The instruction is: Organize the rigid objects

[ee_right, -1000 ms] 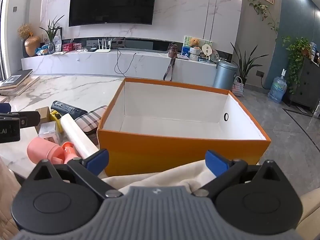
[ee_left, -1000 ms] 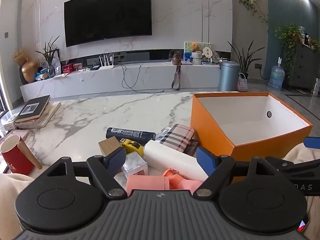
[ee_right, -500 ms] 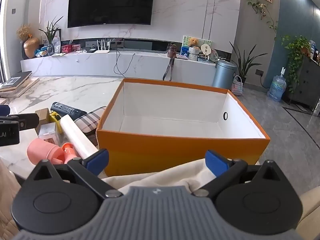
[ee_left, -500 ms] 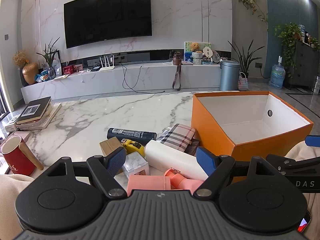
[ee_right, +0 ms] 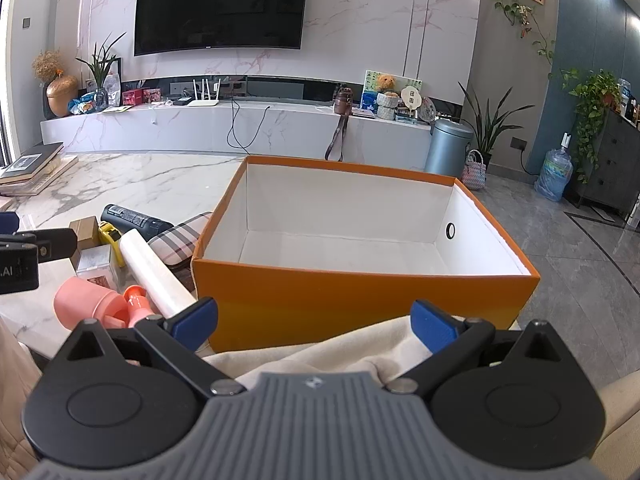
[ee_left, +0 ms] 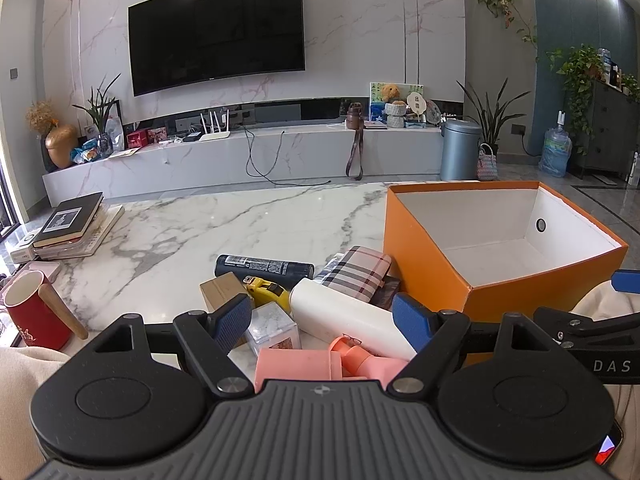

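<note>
Both grippers are hovering at the near edge of the marble table (ee_left: pixel 172 240), and neither is holding anything. The left gripper (ee_left: pixel 322 320) is standing wide open above the pile of objects; its blue pads (ee_left: pixel 232 322) are touching nothing. The right gripper (ee_right: pixel 314 318) is likewise spread wide and empty, facing the orange box (ee_right: pixel 360 300) over a fold of cream cloth (ee_right: pixel 320 352).

The box is sitting open and empty at the right of the table. The objects are lying clustered just left of it: a white roll (ee_left: pixel 344 316), a pink bottle (ee_left: pixel 316 364), a clear cube (ee_left: pixel 272 328), a yellow tape measure (ee_left: pixel 268 290), a brown carton (ee_left: pixel 222 290), a black can (ee_left: pixel 264 268) and a plaid pouch (ee_left: pixel 360 272). The roll is resting against the pouch and over the pink bottle's end. A red mug (ee_left: pixel 30 314) and a stack of books (ee_left: pixel 72 224) are standing well apart at the left.

Judgement: the work is at its opening step, choosing a first item, with nothing yet placed in the box. The pink bottle and white roll are lying nearest the left gripper and appear the readiest picks.

The next move is calling for the left gripper to descend with its fingers straddling one item across its narrow dimension, then close. Crowding is the concern: neighbours are touching, so a careless approach is likely to shove the cube or roll aside.
</note>
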A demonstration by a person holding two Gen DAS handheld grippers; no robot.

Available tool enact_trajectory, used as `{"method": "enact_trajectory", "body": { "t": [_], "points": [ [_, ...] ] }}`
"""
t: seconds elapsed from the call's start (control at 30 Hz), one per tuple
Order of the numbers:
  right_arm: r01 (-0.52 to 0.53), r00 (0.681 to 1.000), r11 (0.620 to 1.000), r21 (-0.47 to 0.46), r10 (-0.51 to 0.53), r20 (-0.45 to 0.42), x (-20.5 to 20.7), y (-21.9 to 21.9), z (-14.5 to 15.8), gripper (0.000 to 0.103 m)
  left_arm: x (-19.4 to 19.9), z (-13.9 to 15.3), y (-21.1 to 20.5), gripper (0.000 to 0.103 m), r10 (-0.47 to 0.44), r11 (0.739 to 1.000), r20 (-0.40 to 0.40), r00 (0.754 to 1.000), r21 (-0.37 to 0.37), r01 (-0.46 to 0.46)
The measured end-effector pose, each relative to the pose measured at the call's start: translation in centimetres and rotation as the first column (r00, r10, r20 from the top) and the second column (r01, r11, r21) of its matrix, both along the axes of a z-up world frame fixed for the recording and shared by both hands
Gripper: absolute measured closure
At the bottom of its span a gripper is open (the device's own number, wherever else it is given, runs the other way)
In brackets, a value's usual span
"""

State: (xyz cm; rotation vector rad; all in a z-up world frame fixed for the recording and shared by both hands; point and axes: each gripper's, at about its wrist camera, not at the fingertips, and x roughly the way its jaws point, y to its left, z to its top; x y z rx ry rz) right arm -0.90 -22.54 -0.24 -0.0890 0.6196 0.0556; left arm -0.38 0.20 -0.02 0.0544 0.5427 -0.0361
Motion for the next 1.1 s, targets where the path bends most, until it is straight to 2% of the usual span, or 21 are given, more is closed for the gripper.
{"method": "enact_trajectory", "body": {
  "t": [1.1],
  "points": [
    [-0.005,1.0,1.0,-0.009,0.005,-0.022,0.27,0.1,-0.37,0.002,0.04,-0.21,0.05,0.009,-0.015,1.0,-0.016,1.0,-0.015,0.014]
  ]
}}
